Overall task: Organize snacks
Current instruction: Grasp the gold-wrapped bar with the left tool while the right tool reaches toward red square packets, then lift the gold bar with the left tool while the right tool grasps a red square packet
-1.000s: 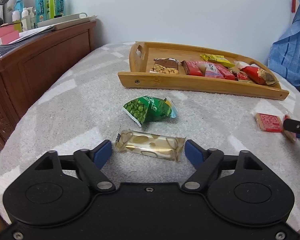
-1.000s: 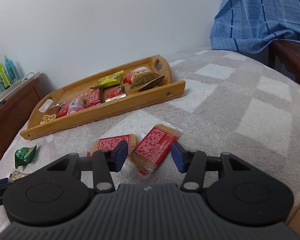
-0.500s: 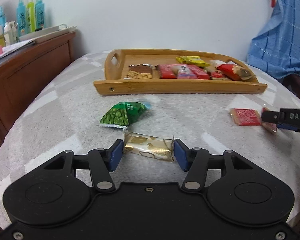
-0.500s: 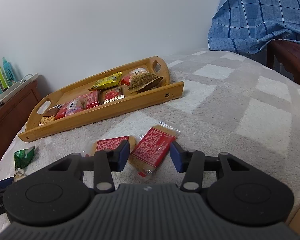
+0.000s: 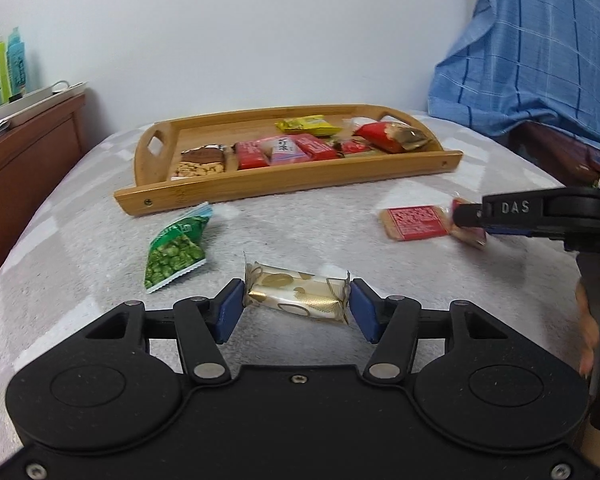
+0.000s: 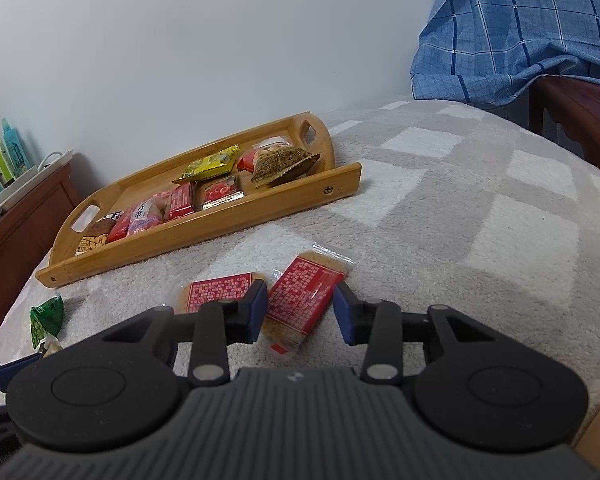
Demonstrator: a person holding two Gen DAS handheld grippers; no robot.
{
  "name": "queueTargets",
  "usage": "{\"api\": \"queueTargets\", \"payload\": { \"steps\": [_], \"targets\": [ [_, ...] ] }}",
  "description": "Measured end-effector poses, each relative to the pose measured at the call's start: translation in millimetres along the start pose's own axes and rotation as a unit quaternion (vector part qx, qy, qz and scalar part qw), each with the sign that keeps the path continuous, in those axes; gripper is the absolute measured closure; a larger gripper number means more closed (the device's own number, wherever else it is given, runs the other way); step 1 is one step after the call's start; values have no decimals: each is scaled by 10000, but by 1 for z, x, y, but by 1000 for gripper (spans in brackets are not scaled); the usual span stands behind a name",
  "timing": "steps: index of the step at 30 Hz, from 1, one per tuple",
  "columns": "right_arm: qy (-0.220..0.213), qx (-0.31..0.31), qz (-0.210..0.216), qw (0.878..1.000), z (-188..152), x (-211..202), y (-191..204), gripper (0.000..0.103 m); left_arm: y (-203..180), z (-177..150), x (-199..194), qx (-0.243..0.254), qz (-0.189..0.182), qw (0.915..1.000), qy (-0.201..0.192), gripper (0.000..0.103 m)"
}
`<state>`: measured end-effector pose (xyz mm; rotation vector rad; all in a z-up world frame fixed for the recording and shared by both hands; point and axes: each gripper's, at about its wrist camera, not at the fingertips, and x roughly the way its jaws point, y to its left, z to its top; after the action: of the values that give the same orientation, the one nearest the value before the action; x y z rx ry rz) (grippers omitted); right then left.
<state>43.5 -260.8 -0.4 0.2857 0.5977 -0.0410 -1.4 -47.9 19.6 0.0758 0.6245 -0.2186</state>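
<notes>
Left gripper (image 5: 296, 308) pinching one gold bar (image 5: 296, 298); right gripper (image 6: 300, 312) spread around one of two red packets (image 6: 306, 296). One green pouch (image 5: 176, 250), one tray (image 5: 260, 190); grey checked blanket (image 6: 480, 240), white wall (image 5: 240, 32).

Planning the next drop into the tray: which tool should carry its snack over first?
Left, probably. The left tool already pinches the gold candy bar at both ends. The right tool straddles a red cracker pack with a gap at one pad. The wooden tray lies ahead.
</notes>
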Motion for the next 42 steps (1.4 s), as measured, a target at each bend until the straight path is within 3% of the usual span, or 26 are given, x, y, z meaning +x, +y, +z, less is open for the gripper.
{"api": "queueTargets", "payload": {
  "steps": [3,5,10,12,14,16,20,25,31,36,38,42],
  "targets": [
    [-8,26,-3,10000,0,0,0,57,-2,-1,0,60,-43,10000,24,44],
    [-52,68,-69,9999,0,-1,-1,57,-3,-1,-1,86,-2,10000,6,36],
    [-94,211,-205,9995,1,-2,-7,56,0,-1,-15,-155,65,9999,-15,34],
    [-92,274,-202,9994,1,-2,-9,56,2,-3,-24,-338,-48,9994,11,38],
    [-89,289,-206,9993,1,-3,-10,54,1,-6,-30,-384,-200,9990,144,59],
    [-89,298,-197,9993,1,-3,-10,45,-2,-10,-27,-365,-327,9981,369,60],
    [-74,256,-170,9995,0,-2,-7,41,3,-14,-15,-635,-291,9956,627,60],
    [-73,249,-161,9995,0,-2,-6,41,21,-5,-4,-1450,-567,9861,577,56],
    [-90,252,-209,9994,-1,-1,-6,41,36,9,15,-1968,-432,9777,598,56],
    [-129,239,-274,9993,0,0,-5,41,26,20,29,-1724,-100,9831,607,59],
    [-155,241,-312,9991,0,1,-4,41,19,24,34,-1531,-40,9863,613,70],
    [-230,214,-444,9985,-1,4,-2,41,4,27,35,-1192,152,9909,602,71]
  ]
}}
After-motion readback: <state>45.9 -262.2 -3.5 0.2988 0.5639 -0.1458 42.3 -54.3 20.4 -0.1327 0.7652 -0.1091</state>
